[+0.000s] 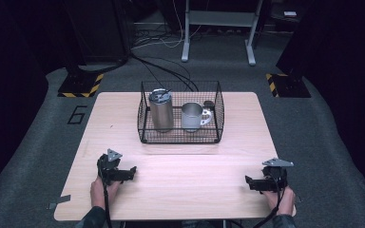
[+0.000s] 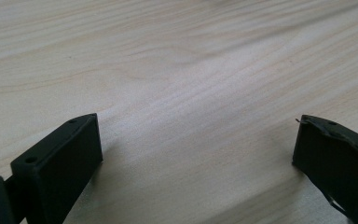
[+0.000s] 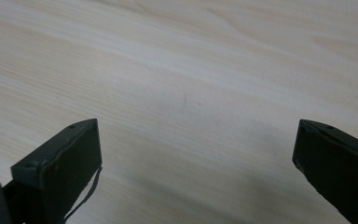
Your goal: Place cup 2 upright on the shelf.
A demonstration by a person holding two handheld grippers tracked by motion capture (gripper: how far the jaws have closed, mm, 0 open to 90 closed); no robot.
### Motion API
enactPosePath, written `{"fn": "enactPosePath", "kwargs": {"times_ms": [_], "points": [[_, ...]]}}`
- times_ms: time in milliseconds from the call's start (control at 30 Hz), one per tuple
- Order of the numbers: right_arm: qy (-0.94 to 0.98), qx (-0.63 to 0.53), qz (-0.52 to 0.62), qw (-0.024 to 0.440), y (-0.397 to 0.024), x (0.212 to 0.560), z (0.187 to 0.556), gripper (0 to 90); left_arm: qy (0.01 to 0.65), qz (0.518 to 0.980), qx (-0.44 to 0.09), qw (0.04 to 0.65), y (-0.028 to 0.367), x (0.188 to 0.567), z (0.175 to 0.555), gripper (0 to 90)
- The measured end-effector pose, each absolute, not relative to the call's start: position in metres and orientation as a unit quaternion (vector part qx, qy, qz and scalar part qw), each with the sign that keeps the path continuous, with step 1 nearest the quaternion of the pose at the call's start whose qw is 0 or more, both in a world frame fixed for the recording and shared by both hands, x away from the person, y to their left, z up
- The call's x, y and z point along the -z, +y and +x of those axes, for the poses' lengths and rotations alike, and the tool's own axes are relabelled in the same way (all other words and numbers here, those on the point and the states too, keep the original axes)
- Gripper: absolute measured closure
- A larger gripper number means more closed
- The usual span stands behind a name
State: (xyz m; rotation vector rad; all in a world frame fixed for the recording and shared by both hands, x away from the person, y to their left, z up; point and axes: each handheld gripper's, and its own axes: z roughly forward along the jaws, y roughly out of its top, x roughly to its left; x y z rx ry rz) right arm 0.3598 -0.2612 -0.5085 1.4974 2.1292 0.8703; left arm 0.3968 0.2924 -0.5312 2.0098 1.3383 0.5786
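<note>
A black wire basket stands at the back middle of the wooden table. Inside it a tall steel tumbler with a lid stands upright on the left, and a steel mug with a white handle stands on the right. My left gripper rests near the front left of the table, held by a hand, jaws wide open over bare wood. At the front right my right gripper is likewise open, with only bare wood between its jaws. Both are well in front of the basket.
A small dark round object lies in the basket's back right corner. Cables run over the grey floor behind the table. Yellow-black striped stand bases sit at both back corners. A grey frame stands farther back.
</note>
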Motion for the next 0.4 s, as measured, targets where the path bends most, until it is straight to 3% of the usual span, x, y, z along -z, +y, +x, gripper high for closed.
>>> {"fn": "enactPosePath", "kwargs": {"times_ms": [400], "points": [[0.744, -0.316, 0.542, 0.229, -0.274, 0.53, 0.358, 0.0, 0.508, 0.767, -0.219, 0.324, 0.292, 0.531, 0.397, 0.9]]}}
